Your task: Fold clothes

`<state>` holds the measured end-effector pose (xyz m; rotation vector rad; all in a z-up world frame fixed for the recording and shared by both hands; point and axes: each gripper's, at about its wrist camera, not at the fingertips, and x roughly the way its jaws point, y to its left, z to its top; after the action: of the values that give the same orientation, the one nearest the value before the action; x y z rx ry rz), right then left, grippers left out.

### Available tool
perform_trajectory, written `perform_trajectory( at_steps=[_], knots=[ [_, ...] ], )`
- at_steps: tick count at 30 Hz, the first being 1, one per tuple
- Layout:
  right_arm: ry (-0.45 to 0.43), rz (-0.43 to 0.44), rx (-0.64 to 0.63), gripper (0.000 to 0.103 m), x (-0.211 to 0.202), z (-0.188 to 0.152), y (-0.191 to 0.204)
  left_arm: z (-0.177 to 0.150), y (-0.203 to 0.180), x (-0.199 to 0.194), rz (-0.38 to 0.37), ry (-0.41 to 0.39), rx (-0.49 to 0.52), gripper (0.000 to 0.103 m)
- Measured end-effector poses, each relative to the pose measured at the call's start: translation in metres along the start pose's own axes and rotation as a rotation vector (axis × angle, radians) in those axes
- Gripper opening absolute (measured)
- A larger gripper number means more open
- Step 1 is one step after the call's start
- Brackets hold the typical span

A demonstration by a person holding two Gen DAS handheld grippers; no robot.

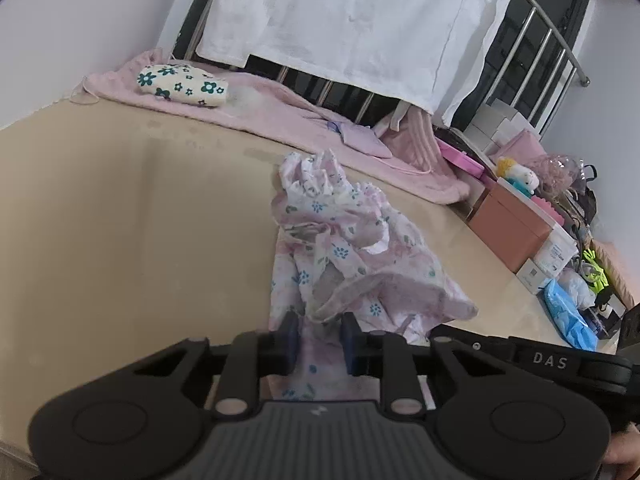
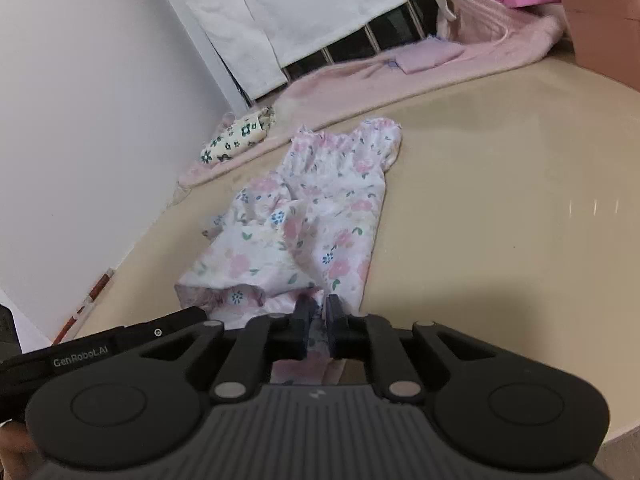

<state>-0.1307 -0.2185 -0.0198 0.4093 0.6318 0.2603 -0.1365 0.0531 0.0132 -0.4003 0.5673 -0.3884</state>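
A pink and white floral garment (image 1: 344,256) lies crumpled on the beige table (image 1: 132,216). My left gripper (image 1: 319,322) is at its near hem, jaws a hand's width apart with cloth lying between them. In the right wrist view the same garment (image 2: 312,216) stretches away from me, gathered neckline at the far end. My right gripper (image 2: 319,305) is shut on the near hem, with cloth pinched between the fingertips (image 2: 304,308). The left gripper's arm (image 2: 120,340) shows at the lower left there.
A pink blanket (image 1: 304,120) lies along the table's far edge with a folded flower-print cloth (image 1: 182,85) on it. White fabric (image 1: 352,20) hangs over a metal rail. Boxes (image 1: 508,224), a plush toy and a blue bag (image 1: 568,316) crowd the right side.
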Motion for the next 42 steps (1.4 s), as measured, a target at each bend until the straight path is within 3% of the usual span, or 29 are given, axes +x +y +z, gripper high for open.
perform_trajectory(
  at_steps=[1, 3, 4, 6, 10, 13, 17, 20, 23, 25, 26, 27, 31, 36, 37, 39, 41, 42],
  knots=[
    [-0.011, -0.002, -0.019, 0.012, -0.006, 0.0, 0.002, 0.001, 0.0, -0.001, 0.001, -0.008, 0.001, 0.031],
    [-0.054, -0.006, -0.055, 0.03, -0.023, 0.002, 0.004, 0.003, -0.001, -0.004, 0.002, -0.024, 0.003, 0.032],
    [-0.084, -0.008, -0.071, 0.033, -0.032, 0.004, 0.004, 0.005, -0.001, -0.006, 0.003, -0.032, 0.004, 0.032],
    [-0.15, 0.023, -0.068, 0.033, -0.049, 0.016, 0.004, 0.013, -0.004, -0.004, -0.016, -0.049, -0.003, 0.032],
    [-0.193, 0.154, -0.039, 0.033, -0.049, 0.037, 0.009, 0.036, -0.015, 0.009, -0.071, -0.076, -0.02, 0.032],
    [-0.134, 0.11, -0.13, 0.021, -0.022, 0.035, 0.029, 0.038, -0.038, 0.032, -0.022, -0.003, 0.067, 0.031],
    [-0.006, -0.09, -0.234, 0.018, 0.022, 0.008, 0.04, 0.017, -0.045, 0.046, 0.021, 0.037, 0.148, 0.028],
    [-0.032, -0.078, -0.238, 0.017, 0.022, -0.003, 0.036, 0.005, -0.044, 0.053, 0.055, 0.045, 0.186, 0.027],
    [-0.051, -0.063, -0.224, 0.024, 0.007, 0.003, 0.029, -0.006, -0.042, 0.06, 0.088, 0.054, 0.224, 0.026],
    [-0.098, -0.011, -0.277, 0.028, -0.014, 0.002, 0.027, -0.013, -0.041, 0.064, 0.107, 0.058, 0.248, 0.026],
    [-0.098, 0.037, -0.333, 0.035, -0.024, -0.001, 0.027, -0.014, -0.041, 0.064, 0.105, 0.058, 0.256, 0.026],
    [-0.083, 0.07, -0.384, 0.045, -0.031, -0.003, 0.029, -0.014, -0.04, 0.064, 0.1, 0.06, 0.256, 0.026],
    [-0.021, 0.169, -0.598, 0.047, -0.045, -0.018, 0.046, -0.008, -0.032, 0.064, 0.061, 0.083, 0.211, 0.026],
    [0.057, 0.197, -0.748, 0.049, -0.032, -0.029, 0.057, -0.001, -0.032, 0.06, 0.024, 0.128, 0.211, 0.027],
    [0.074, 0.196, -0.754, 0.049, -0.028, -0.028, 0.057, 0.005, -0.026, 0.057, 0.019, 0.1, 0.173, 0.028],
    [0.085, 0.195, -0.743, 0.049, -0.024, -0.027, 0.055, 0.02, -0.016, 0.054, 0.051, 0.045, 0.115, 0.052],
    [0.094, 0.194, -0.732, 0.049, -0.022, -0.027, 0.054, 0.035, -0.011, 0.06, 0.106, 0.018, 0.117, 0.059],
    [0.094, 0.194, -0.727, 0.049, -0.022, -0.028, 0.053, 0.041, -0.013, 0.07, 0.12, 0.055, 0.153, 0.06]
  ],
)
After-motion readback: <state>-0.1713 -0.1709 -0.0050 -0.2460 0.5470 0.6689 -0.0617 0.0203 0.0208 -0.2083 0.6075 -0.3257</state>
